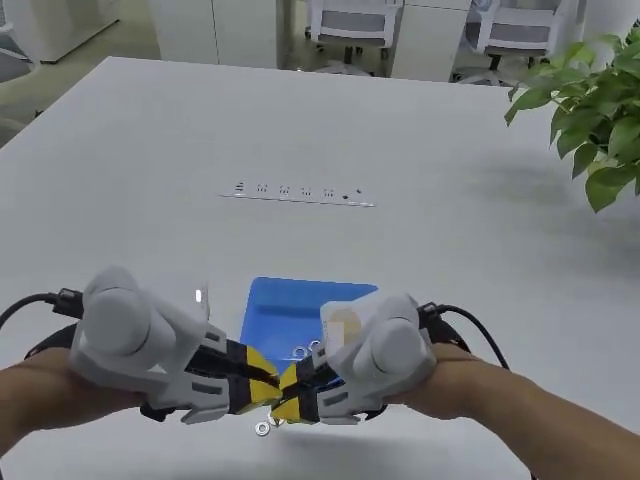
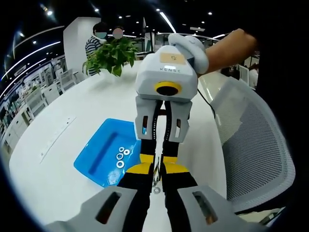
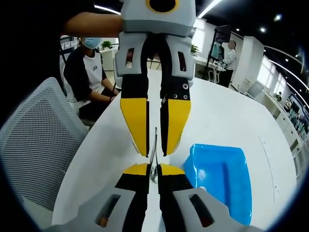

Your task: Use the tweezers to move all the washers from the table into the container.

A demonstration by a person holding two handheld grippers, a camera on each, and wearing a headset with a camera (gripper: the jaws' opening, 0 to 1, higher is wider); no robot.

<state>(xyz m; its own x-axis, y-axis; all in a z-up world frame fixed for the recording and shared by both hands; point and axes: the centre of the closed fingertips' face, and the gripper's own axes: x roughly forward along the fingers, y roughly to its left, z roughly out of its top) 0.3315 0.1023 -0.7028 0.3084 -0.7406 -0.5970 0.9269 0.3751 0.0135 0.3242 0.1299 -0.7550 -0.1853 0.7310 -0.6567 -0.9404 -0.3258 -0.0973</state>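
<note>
My left gripper [image 1: 266, 384] and right gripper [image 1: 292, 390] meet tip to tip near the table's front edge. Thin metal tweezers [image 3: 154, 152] run between both pairs of yellow-tipped jaws, and each gripper is shut on them. In the left gripper view the tweezers [image 2: 155, 173] sit inside my left gripper [image 2: 156, 170], with the right gripper [image 2: 155, 155] facing it. A blue tray [image 1: 290, 300] lies just behind and holds three washers [image 2: 120, 155]. One washer [image 1: 262, 428] lies on the white table below the jaws, seen also as the loose washer [image 2: 157, 190].
A potted plant [image 1: 595, 110] stands at the far right. A socket strip [image 1: 297, 192] is set in the table's middle. A mesh chair [image 2: 256, 145] is by the front edge, and a seated person [image 3: 89, 72] is beside it. Office chairs [image 1: 350, 25] line the far side.
</note>
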